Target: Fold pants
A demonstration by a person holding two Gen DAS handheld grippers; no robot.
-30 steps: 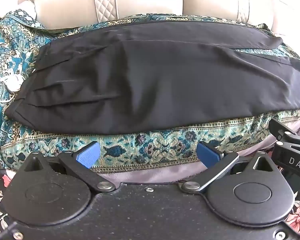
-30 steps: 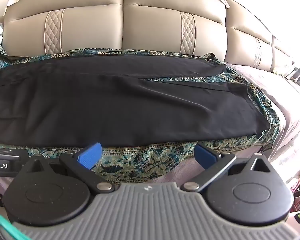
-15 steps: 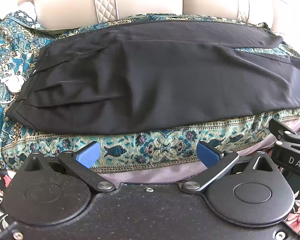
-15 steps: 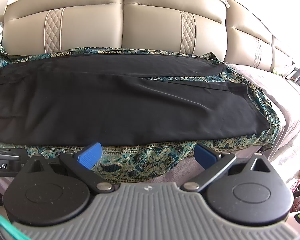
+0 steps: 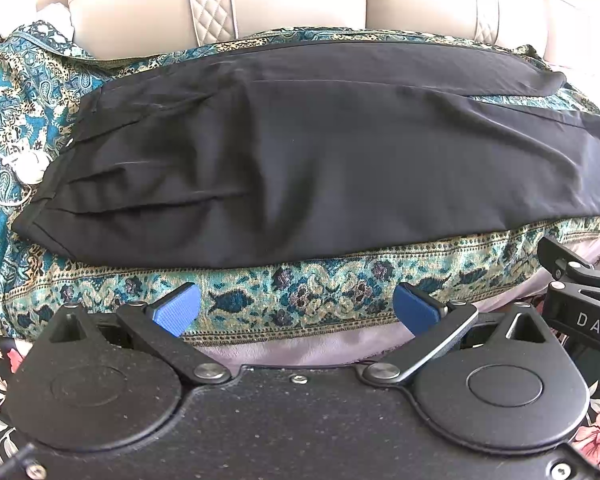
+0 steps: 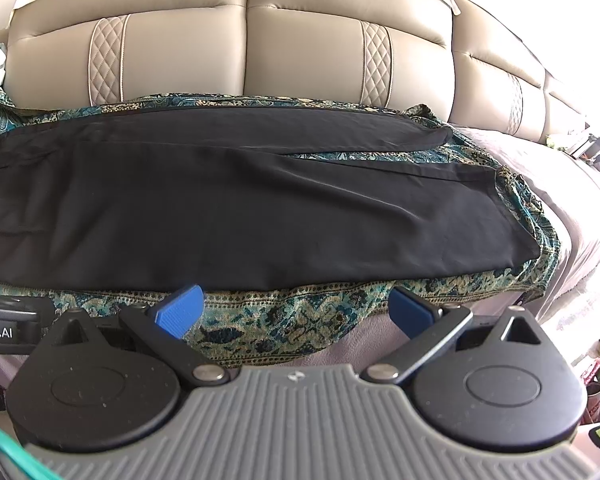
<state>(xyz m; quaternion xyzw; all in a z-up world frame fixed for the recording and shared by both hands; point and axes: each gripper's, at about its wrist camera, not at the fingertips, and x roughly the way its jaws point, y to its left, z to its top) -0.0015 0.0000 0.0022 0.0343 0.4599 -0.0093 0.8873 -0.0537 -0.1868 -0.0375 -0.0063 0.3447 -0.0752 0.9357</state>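
Black pants [image 5: 320, 160] lie flat lengthwise on a teal patterned cloth [image 5: 300, 292] over a sofa seat, waistband at the left, two legs running right. In the right wrist view the pants [image 6: 240, 208] show both leg ends at the right. My left gripper [image 5: 296, 310] is open and empty, just short of the pants' near edge by the waist half. My right gripper [image 6: 296, 310] is open and empty, in front of the leg half, its left blue pad close to the pants' near edge.
A beige leather sofa back [image 6: 248, 40] rises behind the pants. A white earphone and cable [image 5: 28, 166] lie on the cloth left of the waistband. A pale pink cover [image 6: 572, 216] lies to the right. The right gripper's body [image 5: 580, 300] shows at the left view's right edge.
Both grippers have crept slightly forward toward the pants' near edge. Both stay open. The pants have not moved.
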